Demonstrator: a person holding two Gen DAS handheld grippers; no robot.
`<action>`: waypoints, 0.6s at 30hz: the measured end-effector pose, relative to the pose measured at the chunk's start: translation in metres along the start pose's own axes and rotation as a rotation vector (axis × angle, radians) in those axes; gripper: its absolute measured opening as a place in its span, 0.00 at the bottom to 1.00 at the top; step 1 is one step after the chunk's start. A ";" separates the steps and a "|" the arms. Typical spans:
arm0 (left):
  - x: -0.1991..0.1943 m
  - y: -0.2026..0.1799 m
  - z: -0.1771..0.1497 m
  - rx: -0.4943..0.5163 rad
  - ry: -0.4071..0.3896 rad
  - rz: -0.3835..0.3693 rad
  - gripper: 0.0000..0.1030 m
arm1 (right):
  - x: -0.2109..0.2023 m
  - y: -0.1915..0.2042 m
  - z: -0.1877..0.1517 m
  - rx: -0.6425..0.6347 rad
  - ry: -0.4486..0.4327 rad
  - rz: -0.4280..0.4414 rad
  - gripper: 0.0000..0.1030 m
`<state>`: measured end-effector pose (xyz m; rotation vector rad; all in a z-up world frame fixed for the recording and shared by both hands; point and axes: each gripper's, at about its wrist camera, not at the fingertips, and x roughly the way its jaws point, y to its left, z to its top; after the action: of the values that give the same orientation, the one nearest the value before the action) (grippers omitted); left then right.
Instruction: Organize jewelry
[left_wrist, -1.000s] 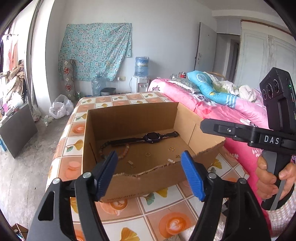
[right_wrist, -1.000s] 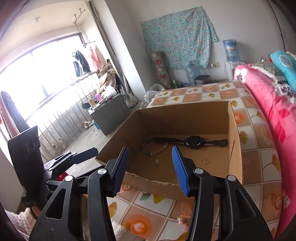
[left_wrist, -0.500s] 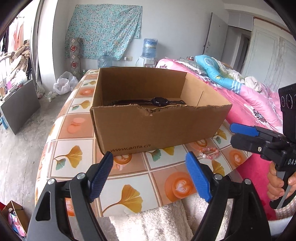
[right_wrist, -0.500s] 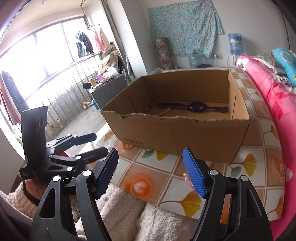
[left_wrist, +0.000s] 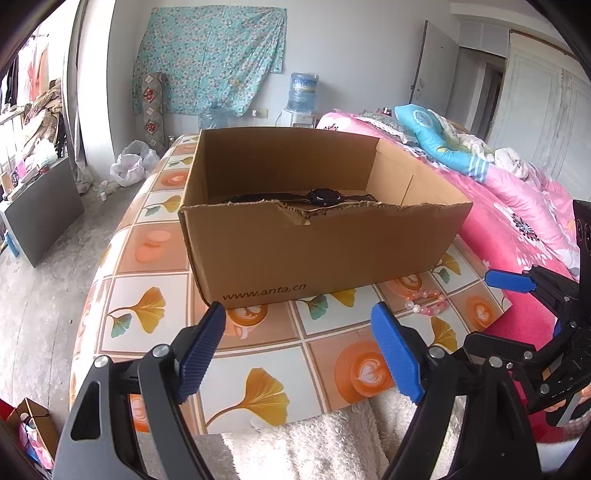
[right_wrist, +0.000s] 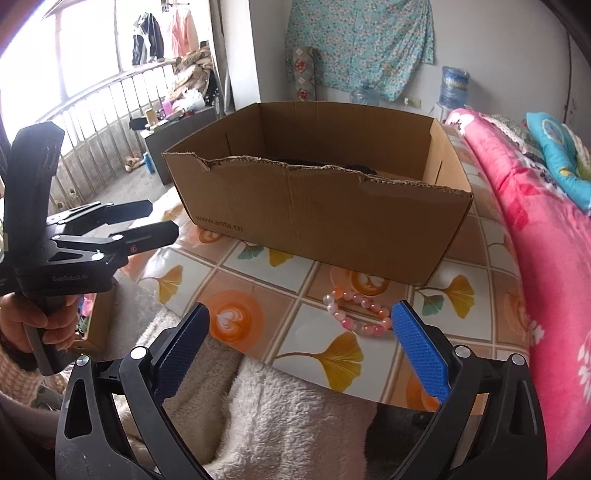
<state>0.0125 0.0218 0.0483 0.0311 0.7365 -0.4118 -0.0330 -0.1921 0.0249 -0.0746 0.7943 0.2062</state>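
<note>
On the ginkgo-patterned tablecloth (right_wrist: 280, 295), the pink bead bracelet (right_wrist: 356, 312) lies just before the cardboard box (right_wrist: 325, 221); the right gripper (right_wrist: 301, 349), empty jaws opening, should straddle one strand squarely, while the left gripper (left_wrist: 297, 354) gapes empty.

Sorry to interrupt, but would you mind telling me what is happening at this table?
A person is sorting jewelry with two handheld grippers. A watch already lies in the cardboard box; a pink bead bracelet is on the table in front of it. The right gripper, jaws opening and empty, points at the bracelet. The left gripper is open and empty.
</note>
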 end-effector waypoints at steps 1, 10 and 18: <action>0.001 0.000 0.000 -0.001 0.001 0.000 0.77 | 0.000 0.001 -0.001 -0.004 0.002 -0.027 0.92; 0.006 -0.002 -0.001 0.007 0.013 0.007 0.77 | 0.006 -0.002 -0.009 -0.053 0.025 -0.205 0.92; 0.017 -0.016 -0.007 0.011 0.038 -0.014 0.77 | -0.004 -0.030 -0.032 0.020 0.025 -0.163 0.92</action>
<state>0.0132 0.0022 0.0338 0.0446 0.7717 -0.4298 -0.0518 -0.2262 0.0046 -0.1230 0.8113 0.0435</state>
